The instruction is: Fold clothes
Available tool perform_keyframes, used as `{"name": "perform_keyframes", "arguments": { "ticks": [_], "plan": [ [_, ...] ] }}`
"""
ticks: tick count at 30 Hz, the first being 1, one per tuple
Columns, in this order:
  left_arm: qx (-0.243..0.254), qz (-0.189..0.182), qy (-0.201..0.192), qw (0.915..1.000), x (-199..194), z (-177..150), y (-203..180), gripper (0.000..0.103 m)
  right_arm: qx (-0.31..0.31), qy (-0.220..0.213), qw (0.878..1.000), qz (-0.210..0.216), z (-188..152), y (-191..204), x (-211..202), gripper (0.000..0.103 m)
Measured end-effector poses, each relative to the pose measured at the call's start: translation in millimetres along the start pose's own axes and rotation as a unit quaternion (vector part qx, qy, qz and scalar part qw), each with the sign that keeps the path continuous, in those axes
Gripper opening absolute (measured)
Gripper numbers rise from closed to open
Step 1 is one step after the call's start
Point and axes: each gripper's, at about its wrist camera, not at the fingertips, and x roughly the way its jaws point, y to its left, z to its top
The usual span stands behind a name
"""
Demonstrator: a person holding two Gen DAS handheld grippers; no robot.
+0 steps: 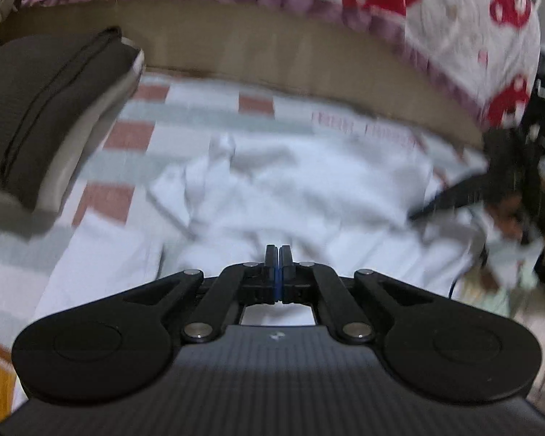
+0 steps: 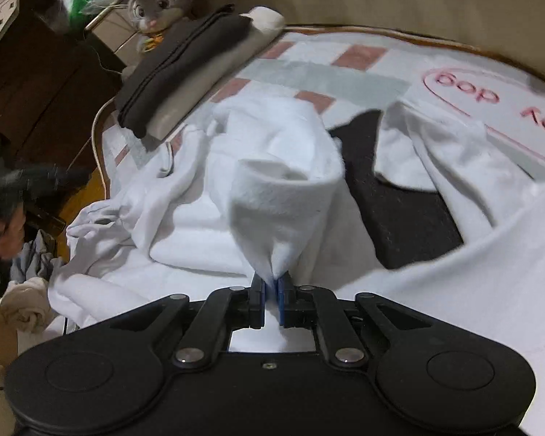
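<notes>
A crumpled white garment (image 1: 290, 185) lies on the checked bedsheet (image 1: 127, 134). My left gripper (image 1: 278, 252) hovers over its near part with the jaws pressed together and nothing between them. In the right wrist view my right gripper (image 2: 271, 279) is shut on a bunched fold of the white garment (image 2: 283, 189), which rises in a cone from the pads. A black panel (image 2: 399, 200) shows between the white folds. In the left wrist view the right gripper (image 1: 428, 209) appears blurred at the right, at the garment's edge.
A stack of folded dark and grey clothes (image 2: 192, 69) lies at the far left of the bed, a plush toy (image 2: 156, 3) behind it. A red-patterned quilt (image 1: 436, 18) hangs over the back. A loose cloth bundle (image 2: 25, 305) and wooden furniture (image 2: 36, 83) stand left of the bed.
</notes>
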Motion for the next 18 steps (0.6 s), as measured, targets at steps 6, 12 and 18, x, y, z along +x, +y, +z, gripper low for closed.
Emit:
{"name": "perform_keyframes", "arguments": {
  "ticks": [6,12,18],
  "plan": [
    [-0.072,-0.002,-0.045,0.9964,25,12,31,0.002,0.054,-0.039,0.998,0.019,2,-21,-14,0.028],
    [-0.03,0.089,-0.028,0.9952,75,47,35,0.003,0.054,-0.069,0.996,0.021,5,-23,-26,0.042],
    [-0.12,0.057,-0.027,0.9908,107,59,80,0.017,0.102,-0.127,0.986,0.036,10,-38,-40,0.059]
  ]
}}
